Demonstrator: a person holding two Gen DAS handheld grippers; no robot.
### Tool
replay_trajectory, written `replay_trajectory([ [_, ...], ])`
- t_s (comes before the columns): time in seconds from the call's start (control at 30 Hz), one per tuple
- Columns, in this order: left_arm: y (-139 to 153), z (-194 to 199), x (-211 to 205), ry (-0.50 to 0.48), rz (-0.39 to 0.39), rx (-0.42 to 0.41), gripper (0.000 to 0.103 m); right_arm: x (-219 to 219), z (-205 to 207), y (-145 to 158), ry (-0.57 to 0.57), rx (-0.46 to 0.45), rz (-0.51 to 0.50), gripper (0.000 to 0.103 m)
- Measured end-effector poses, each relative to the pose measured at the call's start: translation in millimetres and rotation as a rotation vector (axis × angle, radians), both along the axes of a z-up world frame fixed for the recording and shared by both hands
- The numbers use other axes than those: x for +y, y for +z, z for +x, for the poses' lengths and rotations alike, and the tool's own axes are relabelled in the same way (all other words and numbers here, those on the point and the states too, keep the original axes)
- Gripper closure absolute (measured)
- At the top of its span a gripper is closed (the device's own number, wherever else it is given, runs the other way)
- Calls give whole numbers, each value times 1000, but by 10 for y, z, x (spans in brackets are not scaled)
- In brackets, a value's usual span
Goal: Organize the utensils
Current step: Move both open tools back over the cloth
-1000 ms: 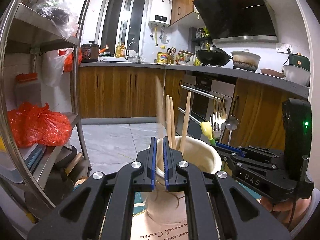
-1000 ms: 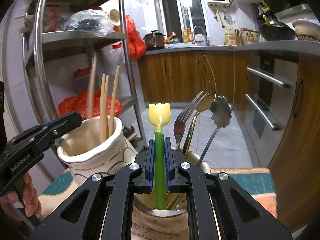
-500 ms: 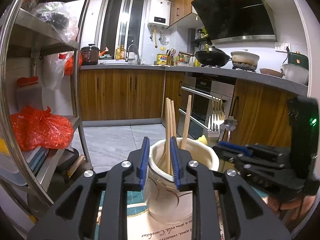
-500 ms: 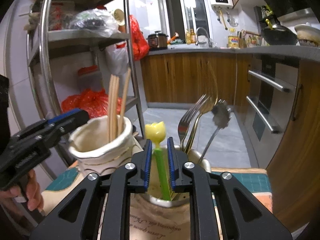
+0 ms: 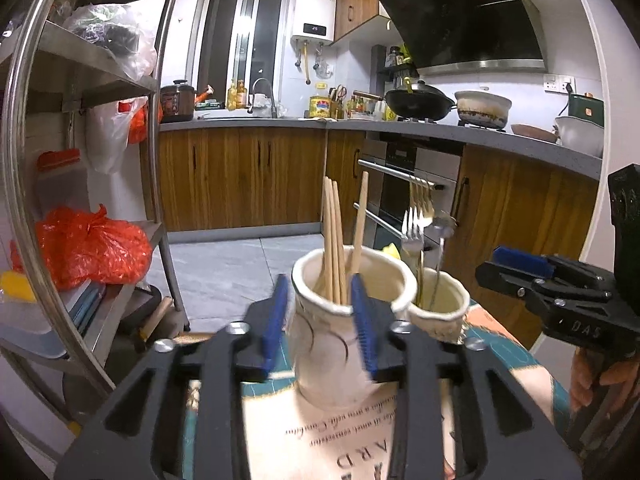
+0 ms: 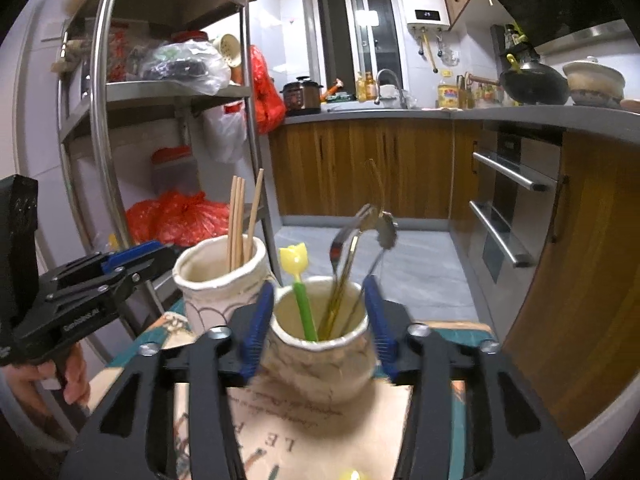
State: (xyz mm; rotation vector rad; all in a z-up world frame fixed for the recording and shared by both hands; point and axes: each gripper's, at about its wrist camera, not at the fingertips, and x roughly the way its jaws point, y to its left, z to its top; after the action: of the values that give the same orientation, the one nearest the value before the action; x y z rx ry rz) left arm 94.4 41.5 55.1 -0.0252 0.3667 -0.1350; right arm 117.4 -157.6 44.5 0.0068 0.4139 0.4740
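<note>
Chopsticks [image 5: 334,236] stand in jar [image 5: 344,336] between spread left fingers [image 5: 276,320], gripping nothing. Right fingers [image 6: 256,324] likewise splayed around cup [image 6: 320,356]. Ceramic looks fragile, glazed; grip mid-body.

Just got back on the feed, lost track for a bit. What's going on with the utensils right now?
Both grippers are open and holding nothing. The left gripper sits in front of the cream jar that holds the wooden chopsticks. The right gripper faces the second jar, which holds the green utensil with a yellow tulip top plus forks and a spoon. Both jars stand side by side on a printed mat.
</note>
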Motion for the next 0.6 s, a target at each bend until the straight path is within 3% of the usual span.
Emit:
replay_trajectory([
  [0.03, -5, -52, -3, -1, 1, -2, 49, -39, -25, 2, -8, 0, 0, 38],
  [0.17, -21, -188, -18, -11, -10, 4, 34, -198, -123, -7, -33, 12, 14, 21],
  [0.33, -48, -349, -80, -14, 2, 3, 11, -367, -261, -114, -74, 62, 13, 10],
  [0.43, -81, -410, -111, -18, 5, 11, 6, -384, -316, -257, -97, 117, -25, 7],
  [0.6, -176, -472, -114, -13, -12, 48, 6, -378, -421, -534, -137, 210, -98, 6],
])
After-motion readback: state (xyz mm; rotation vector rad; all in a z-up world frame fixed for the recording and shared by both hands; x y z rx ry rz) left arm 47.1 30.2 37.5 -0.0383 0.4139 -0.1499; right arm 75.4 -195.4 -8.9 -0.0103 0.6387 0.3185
